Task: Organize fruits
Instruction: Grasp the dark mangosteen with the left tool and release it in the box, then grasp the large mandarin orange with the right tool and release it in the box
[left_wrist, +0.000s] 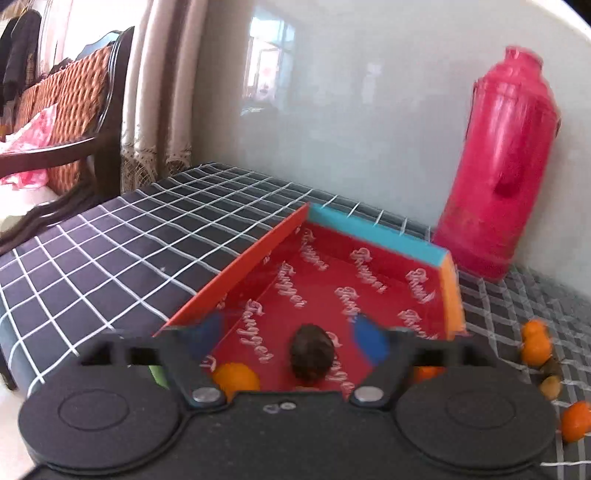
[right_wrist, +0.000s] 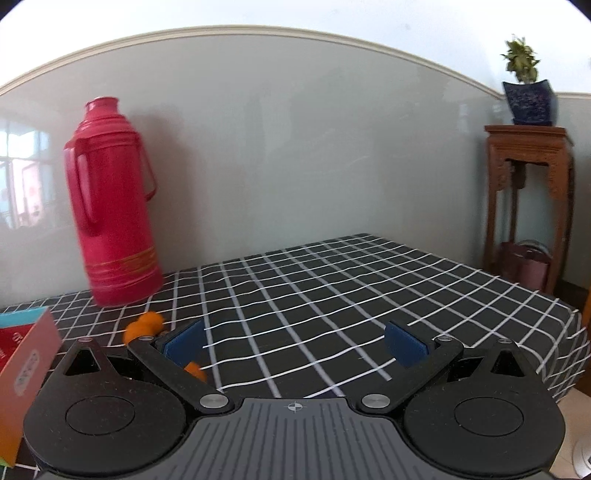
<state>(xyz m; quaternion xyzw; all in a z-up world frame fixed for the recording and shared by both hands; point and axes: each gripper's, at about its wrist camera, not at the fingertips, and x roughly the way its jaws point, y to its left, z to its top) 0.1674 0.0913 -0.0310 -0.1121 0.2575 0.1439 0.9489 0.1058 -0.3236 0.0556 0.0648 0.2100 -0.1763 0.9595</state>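
In the left wrist view a red cardboard box (left_wrist: 369, 236) with a blue far rim lies open on the checked tablecloth. Inside it sit a dark brown fruit (left_wrist: 312, 354) and an orange (left_wrist: 236, 378). My left gripper (left_wrist: 288, 341) is open above the box's near end, with the brown fruit loose between its blue pads (left_wrist: 371, 341). More oranges (left_wrist: 535, 341) and small brownish fruits (left_wrist: 550, 384) lie on the cloth to the right. My right gripper (right_wrist: 295, 341) is open and empty over the cloth, with oranges (right_wrist: 144, 325) by its left finger. The box corner (right_wrist: 26, 354) shows at the left.
A tall pink thermos (right_wrist: 110, 206) stands at the back against the grey wall; it also shows in the left wrist view (left_wrist: 506, 162). A wicker chair (left_wrist: 70, 107) stands left of the table. A wooden stand (right_wrist: 528, 206) with a potted plant stands past the table's right edge.
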